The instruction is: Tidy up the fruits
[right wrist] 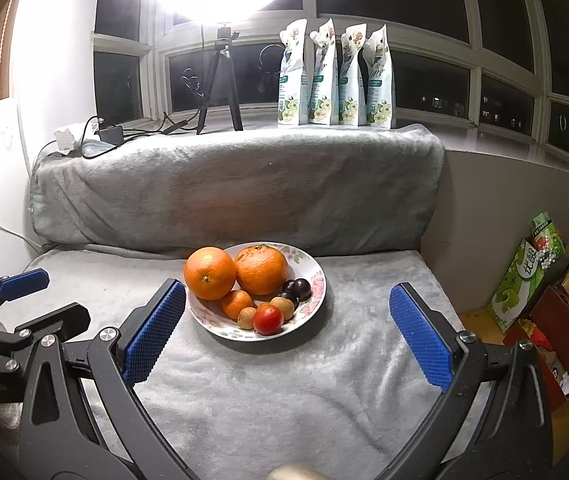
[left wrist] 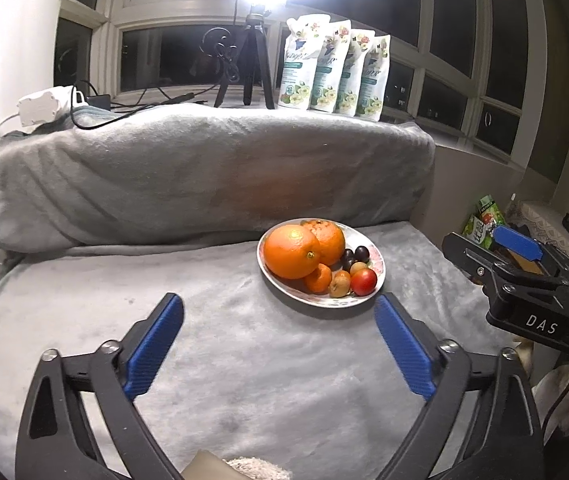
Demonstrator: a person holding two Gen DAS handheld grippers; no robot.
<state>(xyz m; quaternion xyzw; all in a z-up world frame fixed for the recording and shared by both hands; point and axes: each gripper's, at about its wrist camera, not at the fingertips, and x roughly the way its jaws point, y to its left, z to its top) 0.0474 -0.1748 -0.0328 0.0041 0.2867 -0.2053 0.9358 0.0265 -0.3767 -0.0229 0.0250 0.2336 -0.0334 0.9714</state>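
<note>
Fruit sits gathered in one floral plate (right wrist: 316, 276) on the grey blanket (right wrist: 284, 400), toward the back edge of the covered surface, just before the raised blanket-draped ledge (right wrist: 236, 196). The plate holds two large oranges (right wrist: 209, 273), one small mandarin (right wrist: 236, 303), two dark plums (right wrist: 302, 289), two tan longans (right wrist: 247, 317) and a red tomato (right wrist: 268, 320) at the front rim. The left gripper (left wrist: 279, 313) hovers in front of the plate, blue fingers (left wrist: 156, 344) spread wide, nothing between them. The right gripper (right wrist: 287, 300) likewise stands with jaws apart, flanking the plate without touching it. Four refill pouches (right wrist: 334, 76) and a lamp tripod (right wrist: 220, 84) stand on the windowsill.
</note>
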